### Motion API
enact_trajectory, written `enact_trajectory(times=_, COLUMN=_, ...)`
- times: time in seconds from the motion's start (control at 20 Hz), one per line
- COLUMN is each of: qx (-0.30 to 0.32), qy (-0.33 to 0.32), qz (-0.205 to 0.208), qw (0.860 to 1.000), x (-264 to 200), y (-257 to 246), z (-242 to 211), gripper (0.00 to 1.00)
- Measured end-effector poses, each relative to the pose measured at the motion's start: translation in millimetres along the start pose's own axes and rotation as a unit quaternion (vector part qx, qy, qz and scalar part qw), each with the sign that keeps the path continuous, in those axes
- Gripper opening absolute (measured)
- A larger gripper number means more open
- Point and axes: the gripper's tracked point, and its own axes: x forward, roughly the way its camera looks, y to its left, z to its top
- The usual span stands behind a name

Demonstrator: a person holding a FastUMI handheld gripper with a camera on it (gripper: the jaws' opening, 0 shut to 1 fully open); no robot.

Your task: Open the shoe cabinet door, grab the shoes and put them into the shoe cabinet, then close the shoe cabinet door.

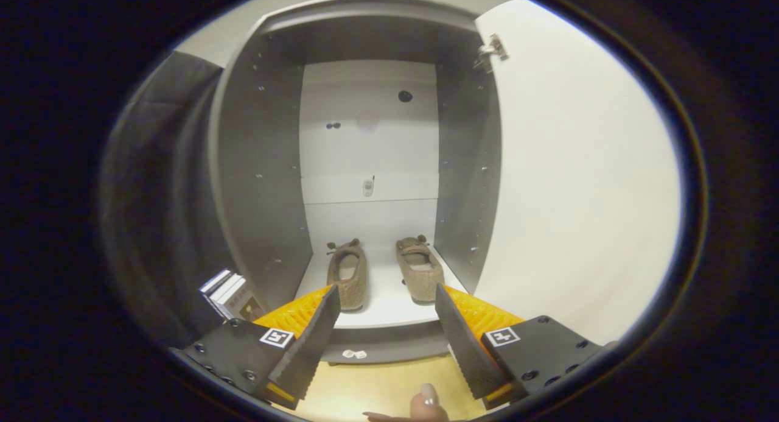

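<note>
Both shoes [382,273] sit inside the cabinet [261,184]; gripper [386,300] wide, empty; next push the door [578,178] shut gently.

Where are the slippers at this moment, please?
In the gripper view, both slippers sit side by side on the cabinet floor, just beyond the open gripper, with the door open.

We face a home-style entryway mock-up: an open shoe cabinet [365,166] at twelve o'clock, brown slippers [348,274] on its bottom shelf, its door [572,178] swung toward two o'clock.
</note>
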Motion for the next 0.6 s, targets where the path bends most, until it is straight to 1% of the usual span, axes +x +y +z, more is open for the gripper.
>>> enact_trajectory(times=0.1, qx=0.001, qy=-0.005, qz=0.003, qw=1.000, x=-40, y=-2, z=-2, gripper=0.98)
enact_trajectory(times=0.3, qx=0.014, qy=-0.026, qz=-0.001, qw=1.000, x=-103, y=-20, z=3, gripper=0.98)
enact_trajectory(times=0.45, qx=0.030, qy=-0.044, qz=-0.016, qw=0.998, x=-150, y=-48, z=8, gripper=0.98)
enact_trajectory(times=0.6, qx=0.029, qy=-0.063, qz=-0.037, qw=0.997, x=-194, y=-88, z=13, gripper=0.98)
